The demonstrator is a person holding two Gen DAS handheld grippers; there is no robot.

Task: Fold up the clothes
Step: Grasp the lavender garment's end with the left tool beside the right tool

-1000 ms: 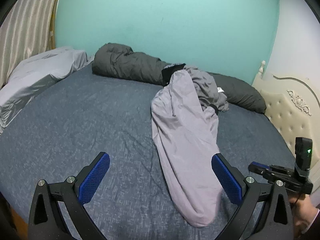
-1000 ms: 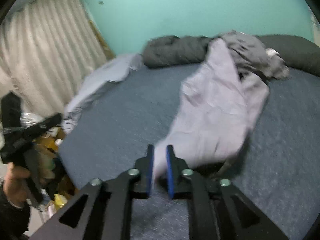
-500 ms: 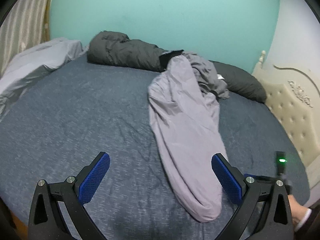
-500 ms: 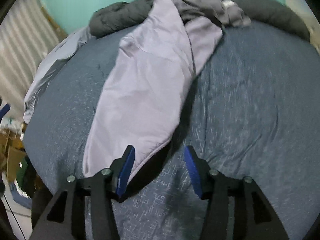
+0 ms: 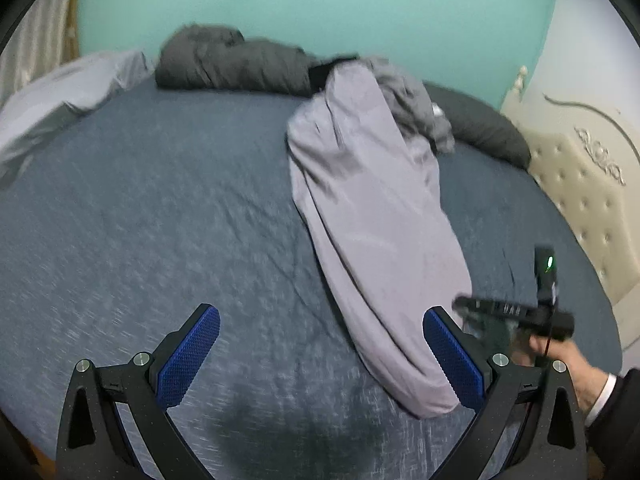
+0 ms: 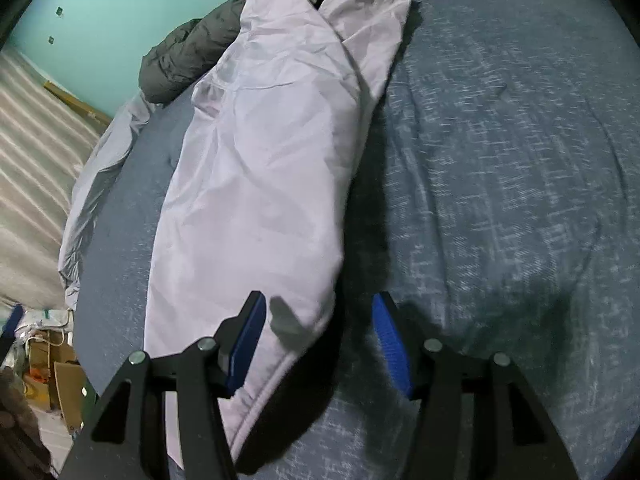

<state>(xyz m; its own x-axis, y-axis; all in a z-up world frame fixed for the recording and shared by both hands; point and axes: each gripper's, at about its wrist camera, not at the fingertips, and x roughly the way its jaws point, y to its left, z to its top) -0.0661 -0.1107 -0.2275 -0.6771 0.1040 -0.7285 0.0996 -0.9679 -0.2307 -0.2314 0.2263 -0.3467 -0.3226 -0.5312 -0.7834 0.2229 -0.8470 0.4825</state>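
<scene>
Your pale lilac garment [image 5: 372,216] lies stretched in a long strip down the blue-grey bed [image 5: 160,208], its far end resting on the grey clothes heap [image 5: 408,96] by the wall. Your right tongs [image 6: 318,344] stand spread, straddling the near hem without pinching it; your left tongs [image 5: 320,356] hang spread above bare bedcover, just left of that hem. It looks like laying-out or re-gripping: you would need both corners of the near edge pinched cleanly before lifting.
</scene>
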